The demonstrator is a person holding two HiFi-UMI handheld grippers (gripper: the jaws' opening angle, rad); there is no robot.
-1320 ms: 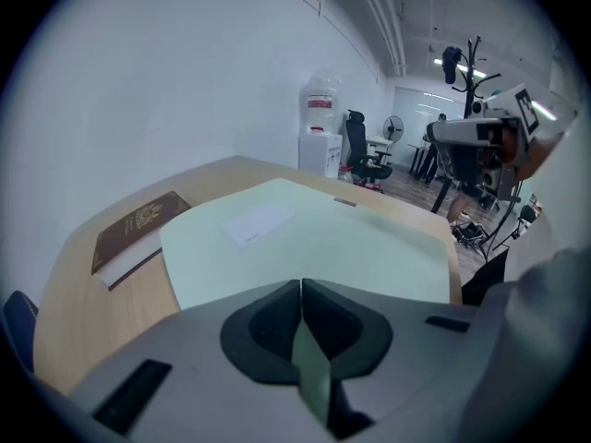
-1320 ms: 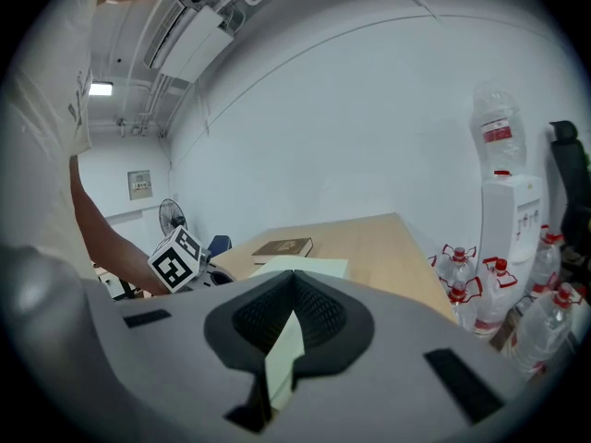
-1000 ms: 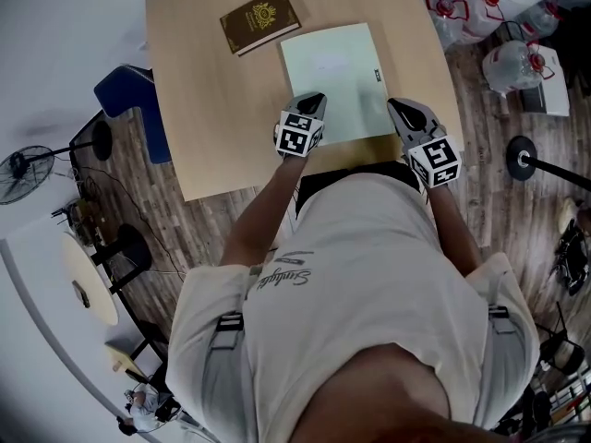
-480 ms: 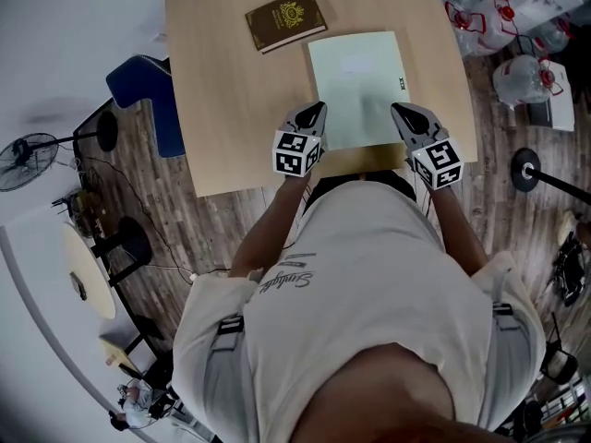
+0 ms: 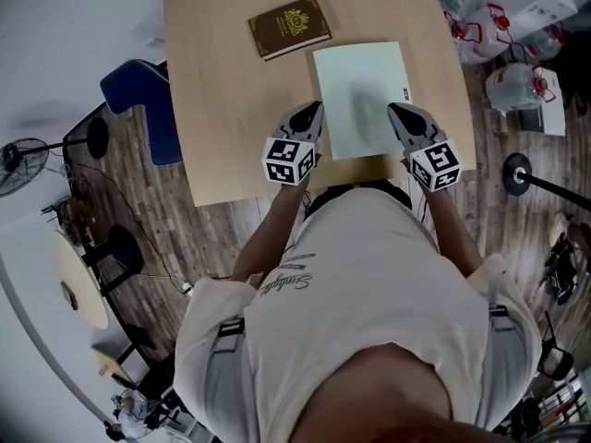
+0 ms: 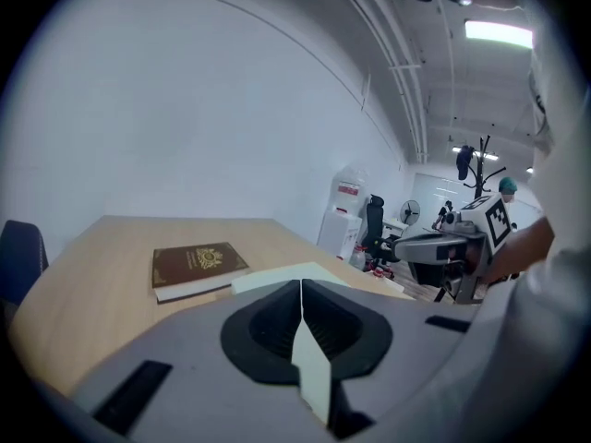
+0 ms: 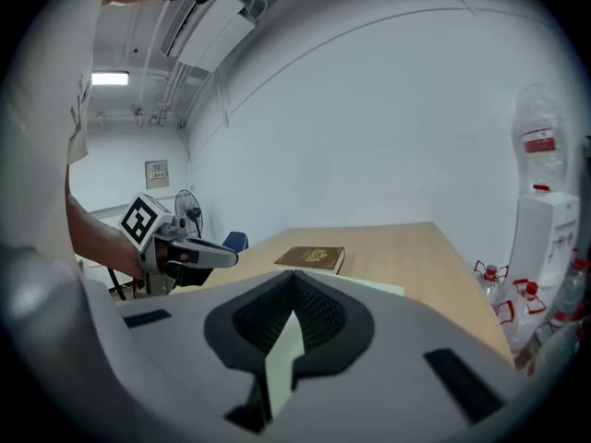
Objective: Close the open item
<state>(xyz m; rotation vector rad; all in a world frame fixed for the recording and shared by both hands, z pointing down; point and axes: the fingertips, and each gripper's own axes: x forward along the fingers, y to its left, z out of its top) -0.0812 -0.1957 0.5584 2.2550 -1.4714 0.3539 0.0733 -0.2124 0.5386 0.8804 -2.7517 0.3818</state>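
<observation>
The left claw (image 5: 312, 109) is held clenched on nothing at the near left corner of the pale green book (image 5: 362, 81). That book is seen lying shut and flat on the desk (image 5: 222, 81), with a brown book (image 5: 289, 26) beyond it. The right claw (image 5: 395, 109) is likewise clenched at the near right corner.

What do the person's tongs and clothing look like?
Both the left tongs and right tongs have grey shells with black ribbed inner faces, tapering to a point. Each carries a white cube printed with black square markers. The person wears a pale short-sleeved T-shirt with script lettering and grey straps.
</observation>
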